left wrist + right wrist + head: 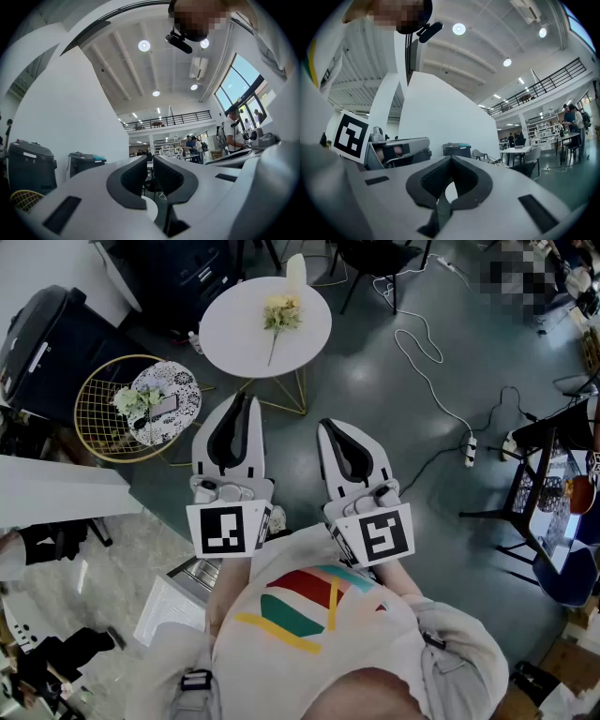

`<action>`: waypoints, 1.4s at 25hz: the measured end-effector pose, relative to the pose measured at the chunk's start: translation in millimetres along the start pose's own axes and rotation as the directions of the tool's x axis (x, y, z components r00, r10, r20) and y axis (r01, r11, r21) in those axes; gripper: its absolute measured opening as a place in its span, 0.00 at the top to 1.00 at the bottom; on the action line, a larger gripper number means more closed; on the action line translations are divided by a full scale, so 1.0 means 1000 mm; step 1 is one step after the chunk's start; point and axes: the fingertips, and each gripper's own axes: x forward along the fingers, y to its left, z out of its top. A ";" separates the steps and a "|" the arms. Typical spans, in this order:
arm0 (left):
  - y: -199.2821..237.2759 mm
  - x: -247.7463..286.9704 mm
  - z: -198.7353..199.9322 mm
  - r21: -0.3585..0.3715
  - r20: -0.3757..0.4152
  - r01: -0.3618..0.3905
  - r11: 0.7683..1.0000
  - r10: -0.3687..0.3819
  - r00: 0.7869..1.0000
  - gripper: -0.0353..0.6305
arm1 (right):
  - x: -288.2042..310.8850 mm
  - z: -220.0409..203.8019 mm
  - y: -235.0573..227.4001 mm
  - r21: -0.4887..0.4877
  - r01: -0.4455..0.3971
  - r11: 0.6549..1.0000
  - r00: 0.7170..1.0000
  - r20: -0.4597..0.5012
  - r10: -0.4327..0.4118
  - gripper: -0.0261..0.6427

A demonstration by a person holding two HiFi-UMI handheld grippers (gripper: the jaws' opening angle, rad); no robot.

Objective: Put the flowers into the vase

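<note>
Lying well beyond left gripper (244, 397), flowers (281, 313)

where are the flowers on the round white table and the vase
flowers (281, 313): head view, on the blossoms
vase (296, 276): head view, on its pale side

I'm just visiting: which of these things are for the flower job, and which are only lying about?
For the job:
flowers on the round white table
pale vase at its far edge
more flowers on the gold wire stand
left gripper and right gripper, both shut and empty

Lying about:
dark bins
floor cable with power strip
black chair
</note>
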 end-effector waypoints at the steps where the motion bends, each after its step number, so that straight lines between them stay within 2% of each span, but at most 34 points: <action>1: 0.005 -0.001 0.000 0.002 0.000 -0.003 1.000 0.003 1.000 0.88 | 0.003 0.000 0.003 0.000 -0.001 1.000 1.000 0.001 0.001 0.95; 7: 0.031 -0.010 -0.004 0.009 -0.007 -0.031 0.999 0.031 0.999 0.88 | 0.017 -0.002 0.019 -0.003 -0.005 1.000 1.000 0.008 0.005 0.95; 11: 0.046 -0.017 -0.009 0.004 -0.024 -0.052 0.999 0.052 0.998 0.88 | 0.027 0.000 0.031 -0.116 0.008 0.993 1.000 0.025 -0.006 0.95; 15: 0.062 -0.025 -0.010 -0.004 -0.026 -0.077 0.997 0.077 0.997 0.88 | 0.034 -0.003 0.038 -0.096 -0.009 0.995 1.000 0.008 0.009 0.95; 19: 0.083 -0.039 -0.014 -0.008 -0.021 -0.117 0.993 0.117 0.993 0.88 | 0.045 -0.010 0.050 -0.158 -0.033 0.987 0.999 -0.020 0.030 0.95; 23: 0.116 -0.061 -0.019 -0.019 -0.019 -0.172 0.985 0.171 0.985 0.88 | 0.059 -0.018 0.072 -0.127 -0.062 0.990 0.997 -0.052 0.056 0.95; 26: 0.141 -0.082 -0.025 -0.028 -0.028 -0.201 0.979 0.200 0.979 0.88 | 0.069 -0.027 0.088 -0.078 -0.045 0.996 0.996 -0.076 0.040 0.95; 31: 0.161 -0.095 -0.042 -0.064 -0.058 -0.181 0.981 0.177 0.982 0.88 | 0.074 -0.036 0.100 -0.056 0.013 0.998 0.995 -0.096 -0.018 0.95; 35: 0.156 -0.078 -0.048 -0.076 -0.055 -0.126 0.989 0.122 0.991 0.88 | 0.073 -0.036 0.081 -0.073 0.086 0.994 0.992 -0.087 -0.092 0.95</action>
